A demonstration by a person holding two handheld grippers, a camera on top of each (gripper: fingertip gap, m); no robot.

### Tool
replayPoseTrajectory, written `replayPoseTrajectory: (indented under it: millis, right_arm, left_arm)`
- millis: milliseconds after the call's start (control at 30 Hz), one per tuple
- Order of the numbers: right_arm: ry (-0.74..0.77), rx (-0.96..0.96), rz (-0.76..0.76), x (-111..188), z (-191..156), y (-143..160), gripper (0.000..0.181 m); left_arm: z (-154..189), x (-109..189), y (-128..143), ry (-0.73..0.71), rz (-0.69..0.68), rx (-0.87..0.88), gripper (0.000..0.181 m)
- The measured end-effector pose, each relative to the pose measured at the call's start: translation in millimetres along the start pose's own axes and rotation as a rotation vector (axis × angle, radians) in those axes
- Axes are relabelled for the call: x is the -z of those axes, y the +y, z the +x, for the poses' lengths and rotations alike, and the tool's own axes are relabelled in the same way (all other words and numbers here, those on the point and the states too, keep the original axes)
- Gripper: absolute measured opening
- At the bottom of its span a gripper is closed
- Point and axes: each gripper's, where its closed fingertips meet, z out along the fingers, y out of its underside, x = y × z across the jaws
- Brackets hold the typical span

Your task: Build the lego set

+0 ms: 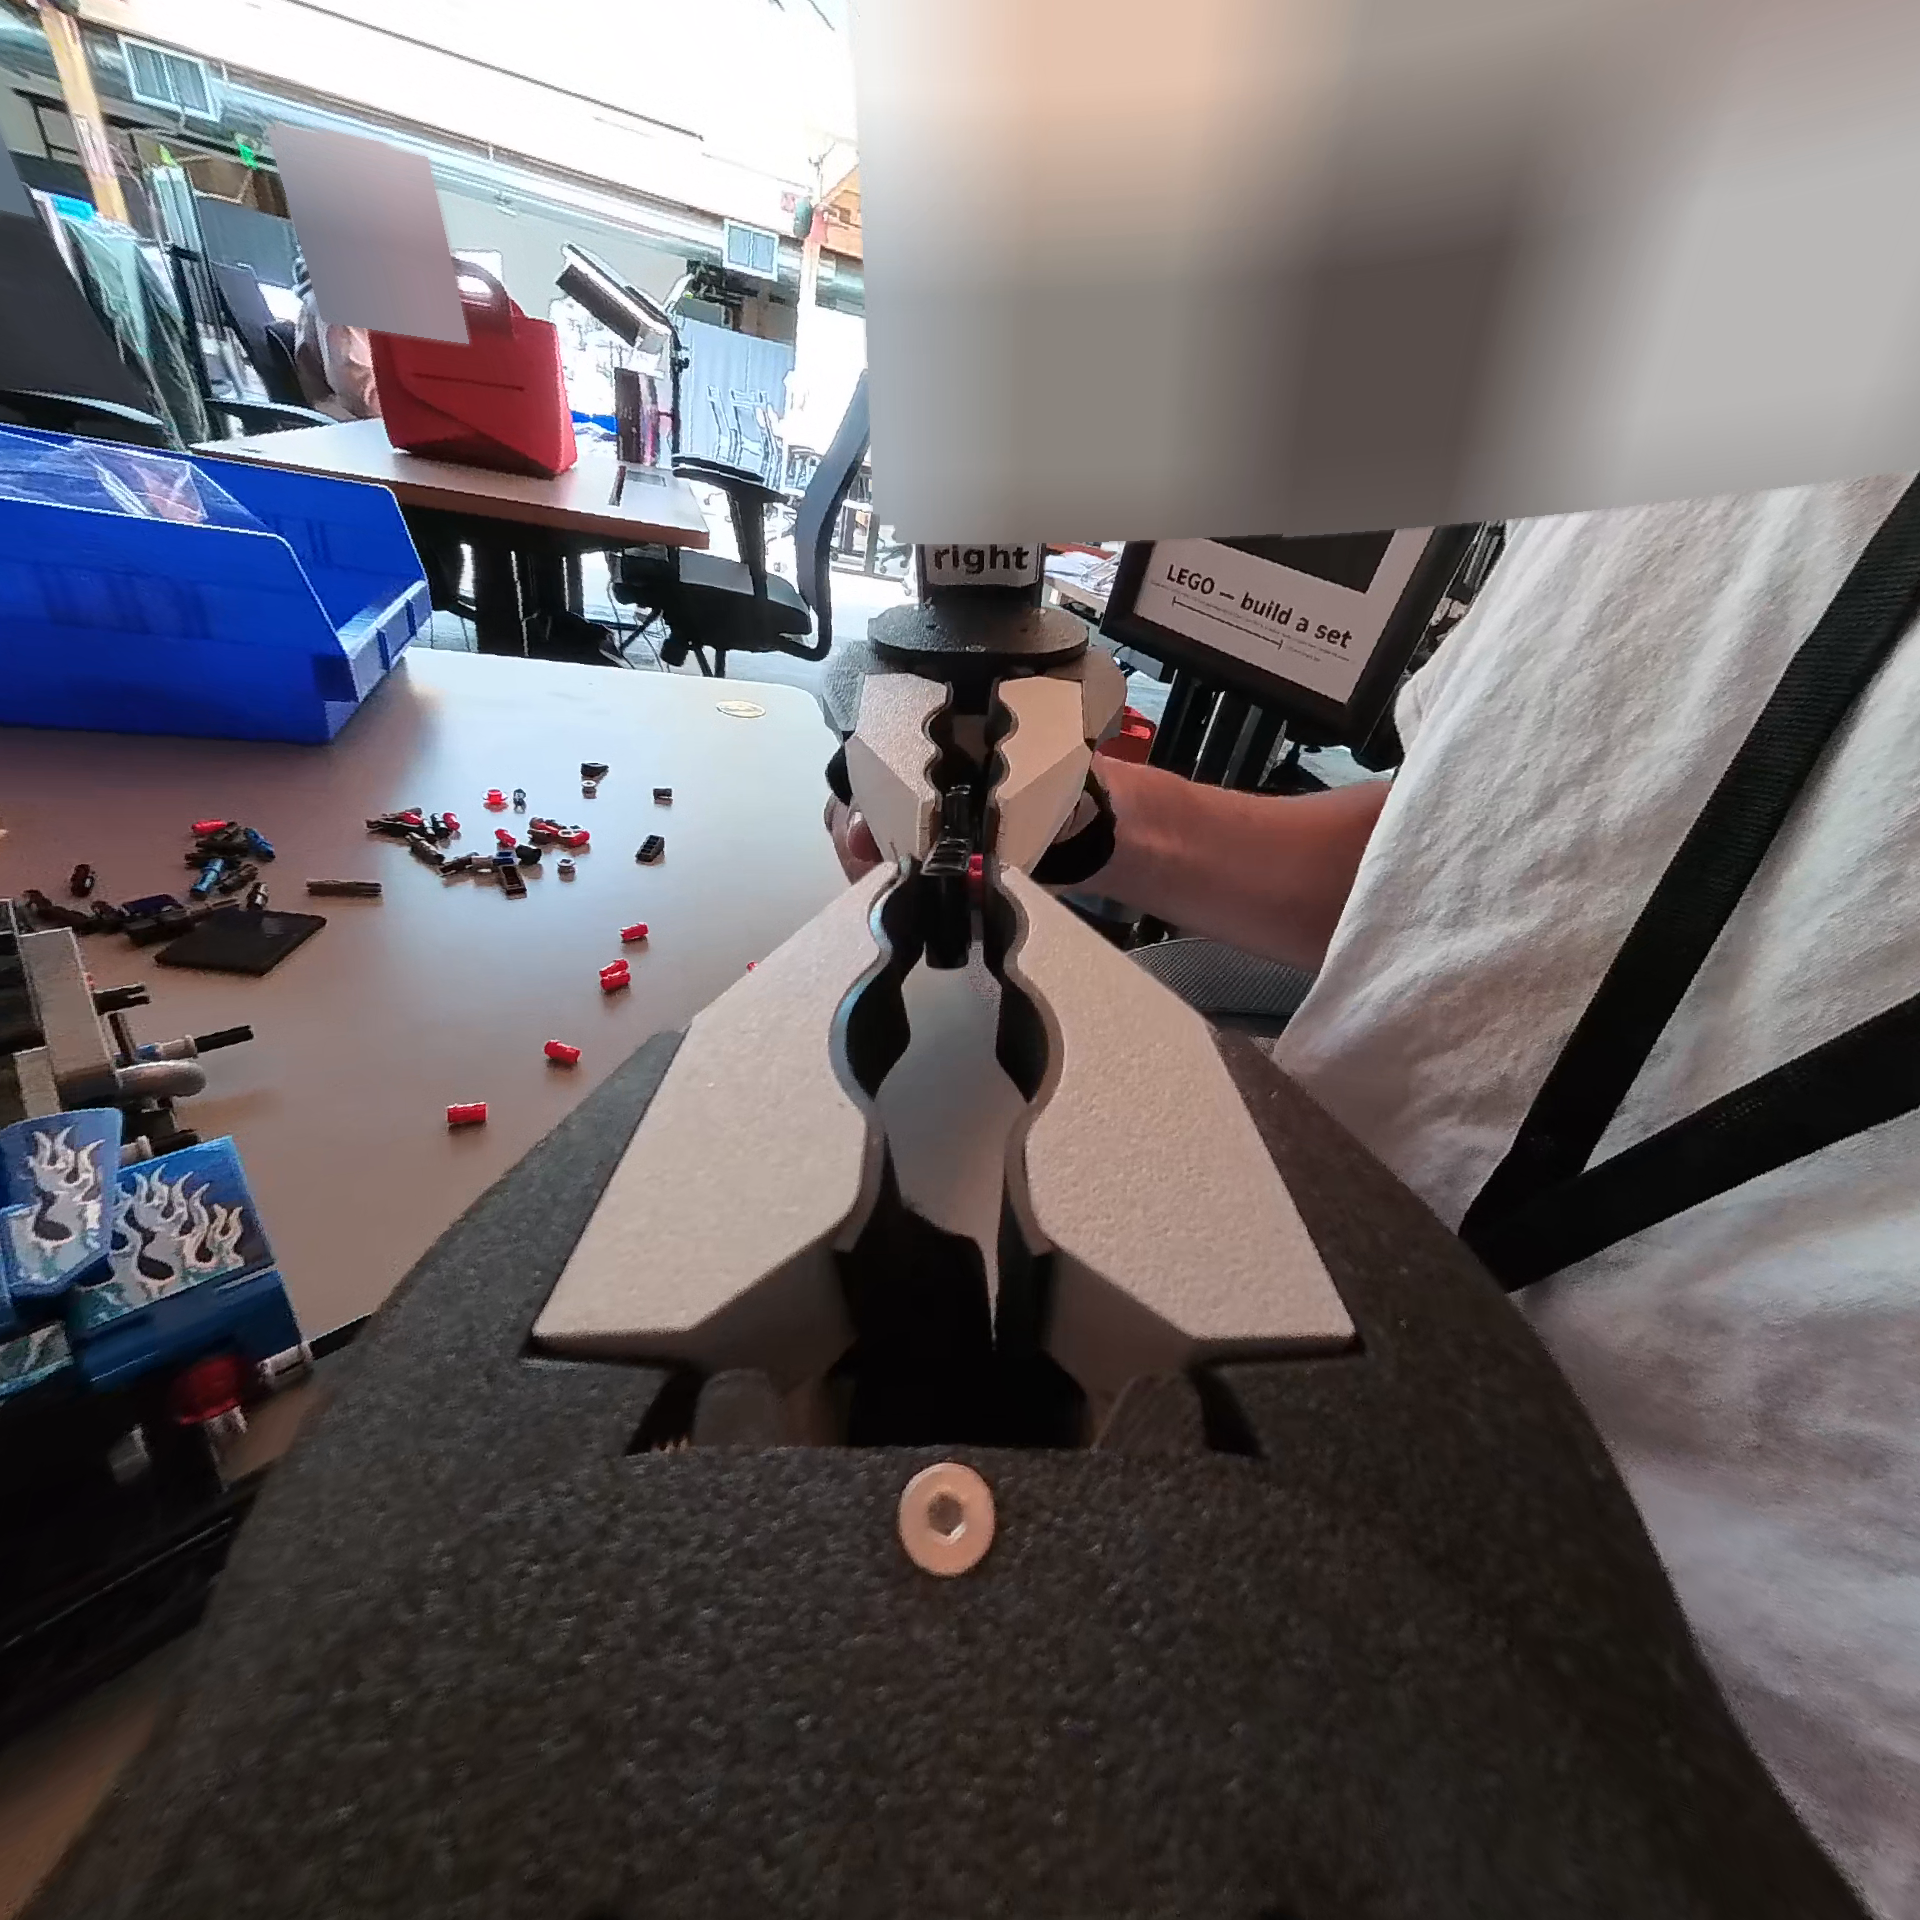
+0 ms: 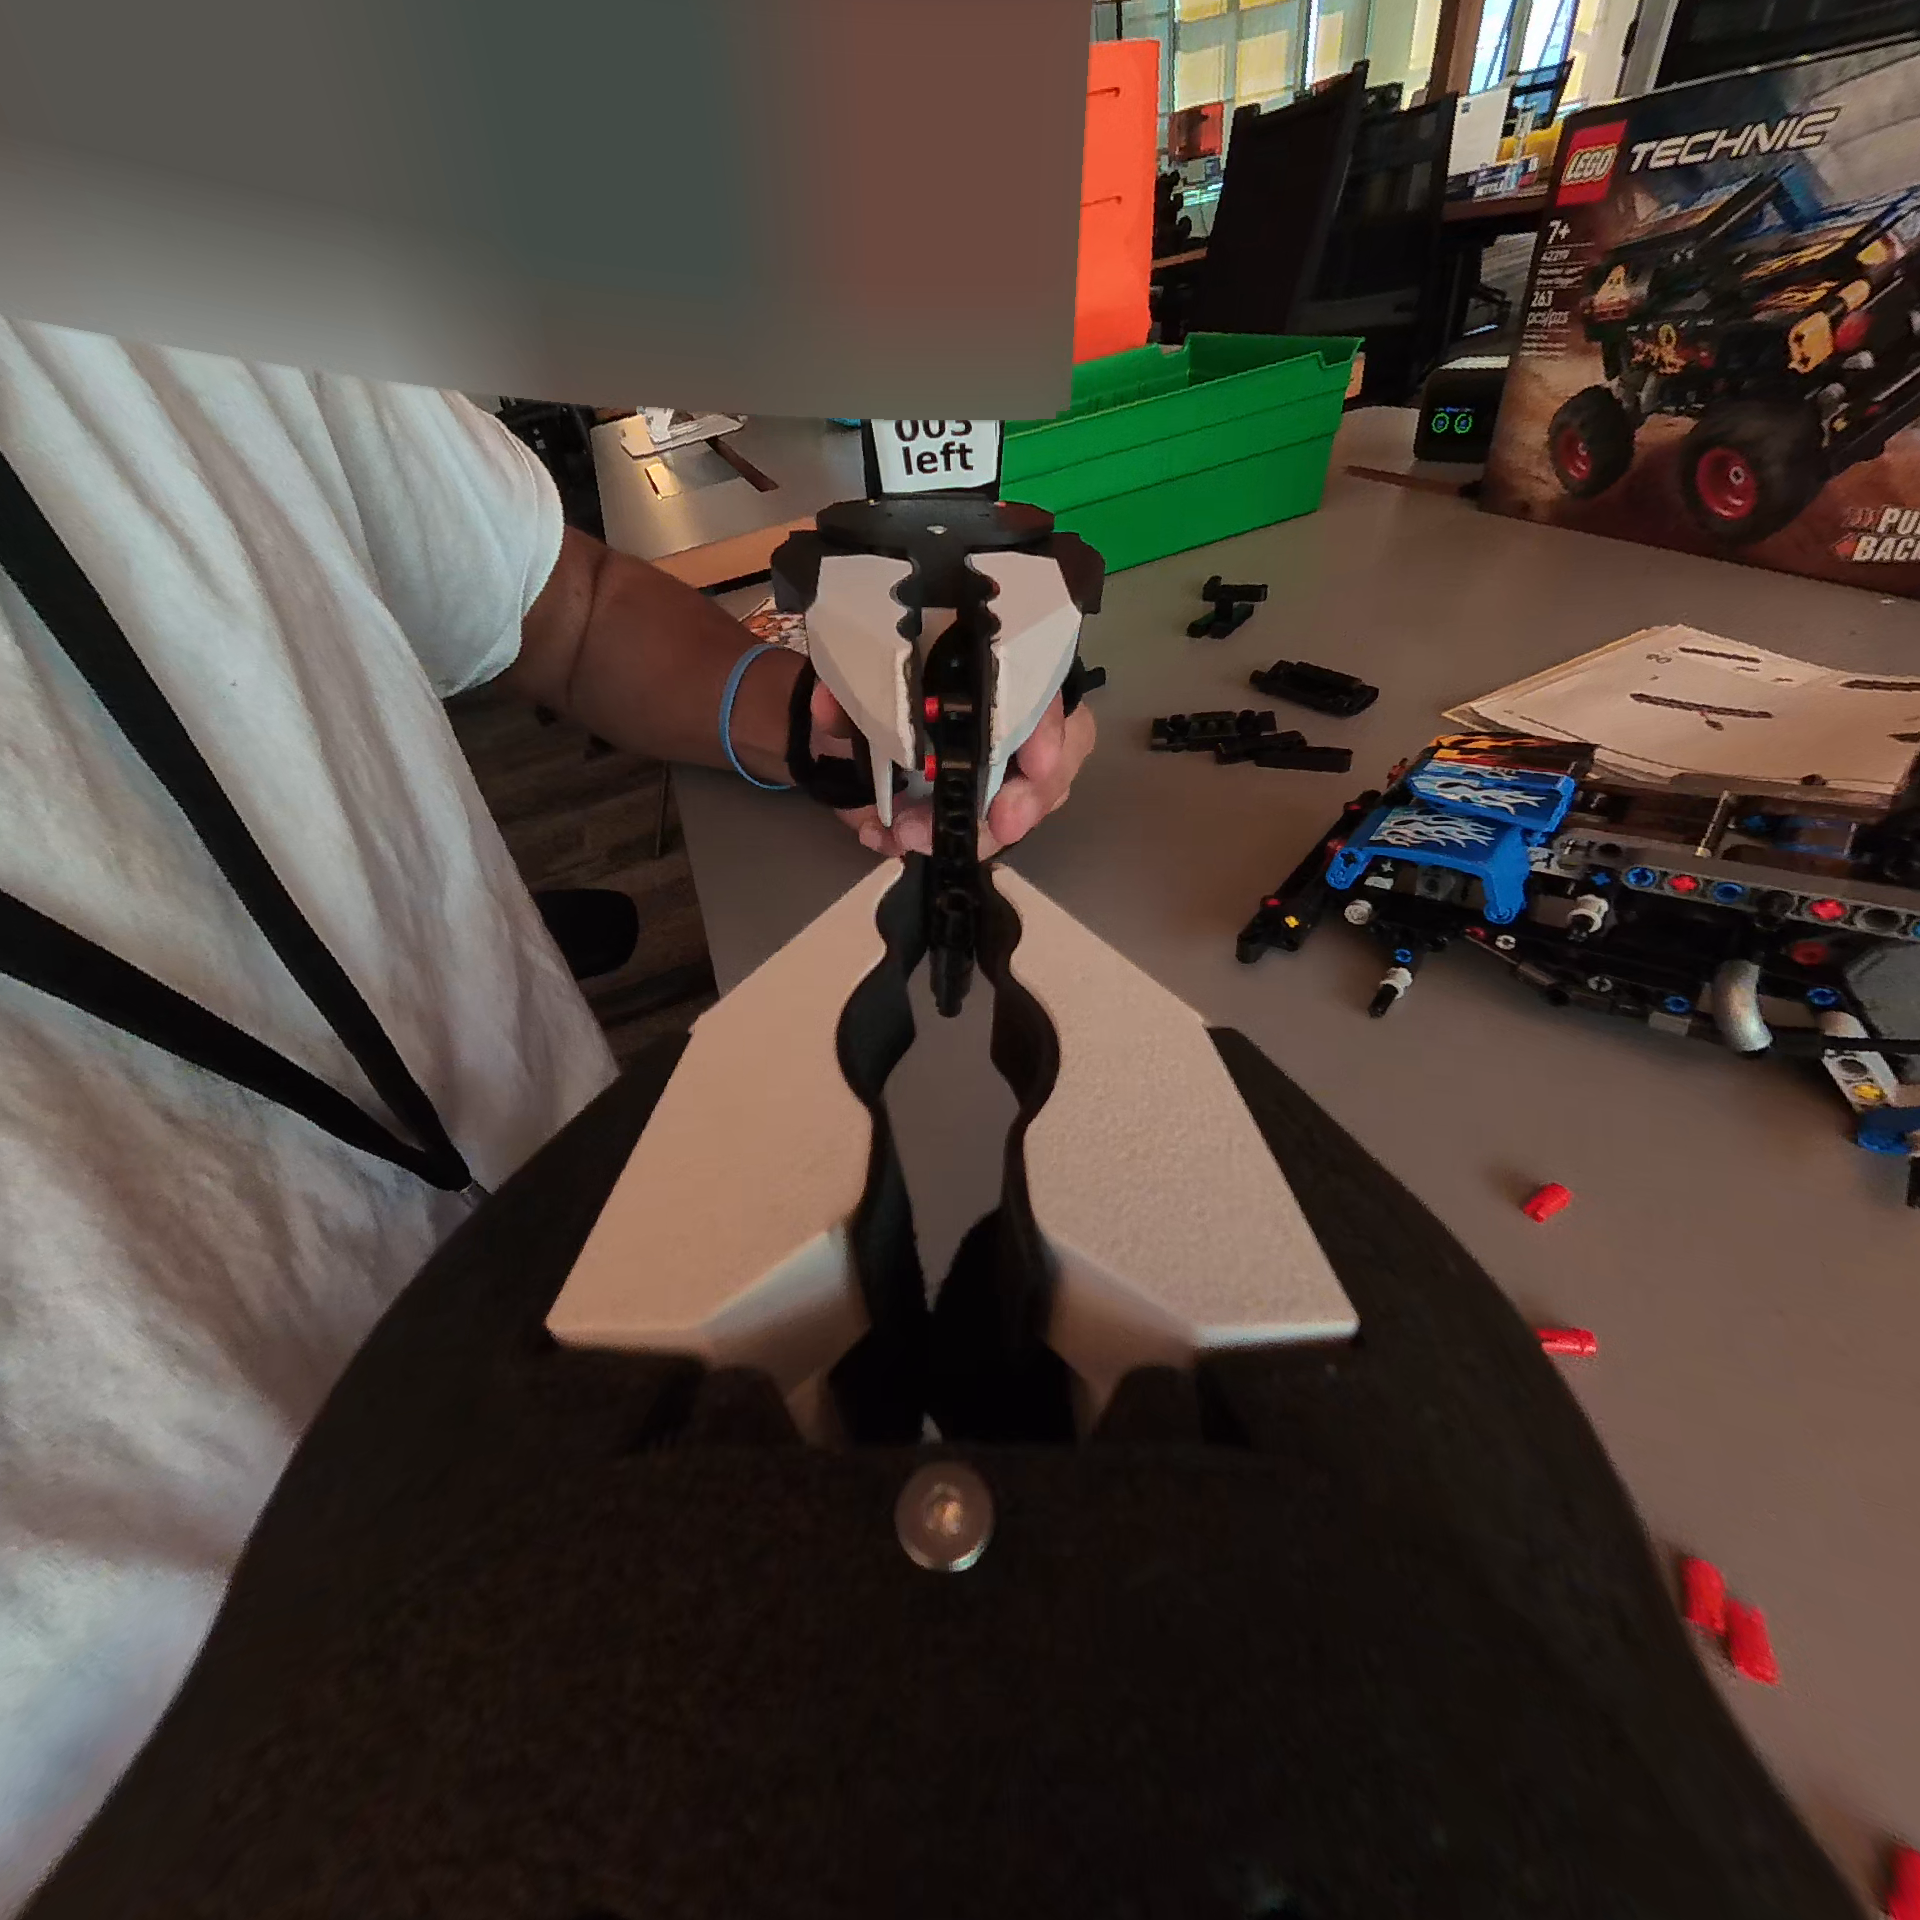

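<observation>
Black beam between both tongs' tips

Around you sit a blue bin on the table, a red bag and office chair behind, and a green bin.
</observation>
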Motion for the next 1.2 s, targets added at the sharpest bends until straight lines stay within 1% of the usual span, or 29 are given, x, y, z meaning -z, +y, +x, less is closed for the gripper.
replayPoseTrajectory:
  millis: [267,433,500,567,700,733,767,867,1067,1167,1200]
  right_arm:
    - [-0.019,-0.021,0.013,1.0,-4.1,-2.0,0.007]
    - [0.002,-0.021,-0.007,1.7,0.2,0.3,0.007]
    - [0.03,-0.018,-0.03,1.3,5.0,4.7,0.007]
    - [0.022,-0.028,-0.035,0.9,4.8,6.9,0.007]
    - [0.015,-0.041,-0.025,1.1,4.8,7.9,0.007]
    - [0.01,-0.046,-0.02,1.4,4.4,7.5,0.007]
    - [0.003,-0.051,-0.014,1.5,3.4,7.0,0.007]
    - [-0.006,-0.063,-0.001,1.7,2.4,6.3,0.007]
    - [-0.01,-0.057,0.0,1.2,-0.4,4.8,0.007]
    - [0.022,-0.03,-0.024,1.6,2.6,5.6,0.007]
    - [0.033,-0.025,-0.036,1.1,3.8,6.6,0.007]
  left_arm:
    - [3.3,-0.6,-1.6,0.005,0.011,-0.018,0.007]
    - [-1.6,-1.8,0.3,-0.008,0.004,0.025,0.007]
    - [-4.2,-2.5,4.7,-0.017,-0.016,0.032,0.016]
    - [-2.6,-2.8,5.0,-0.006,-0.015,0.038,0.013]
    - [-3.3,-2.3,6.7,-0.011,-0.029,0.021,0.014]
    - [-4.2,-1.8,6.0,-0.017,-0.025,0.022,0.009]
    - [-4.5,-1.3,4.8,-0.018,-0.017,0.027,0.008]
    - [-2.8,-0.8,3.8,0.008,-0.004,0.065,0.007]
    - [-1.0,-0.1,2.8,0.02,0.005,0.053,0.007]
    - [-3.6,-0.4,3.6,0.042,0.012,0.127,0.008]
    - [-3.8,-0.8,4.6,0.051,0.011,0.149,0.011]
